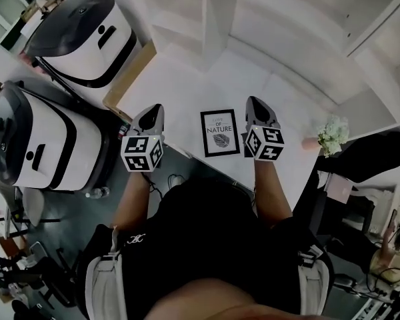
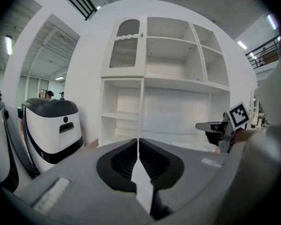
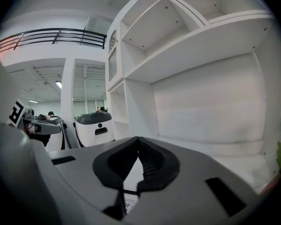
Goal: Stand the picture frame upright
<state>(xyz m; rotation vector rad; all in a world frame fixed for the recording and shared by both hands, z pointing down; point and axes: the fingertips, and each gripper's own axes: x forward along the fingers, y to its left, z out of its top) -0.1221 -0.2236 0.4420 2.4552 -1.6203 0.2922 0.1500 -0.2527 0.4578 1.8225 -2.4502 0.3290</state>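
A flat, rectangular black frame [image 1: 220, 133] (white print inside) lies on the smooth white table [image 1: 187, 79] between the left gripper [image 1: 153, 112] and right gripper [image 1: 255, 105], both closed and empty.

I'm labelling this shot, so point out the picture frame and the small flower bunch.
picture frame [image 1: 220, 133]: head view, on its white printed middle.
flower bunch [image 1: 333, 135]: head view, on the pale blossoms.

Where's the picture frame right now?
The picture frame lies flat on the white table in the head view, between the left gripper and the right gripper, nearer the right, by the near edge.
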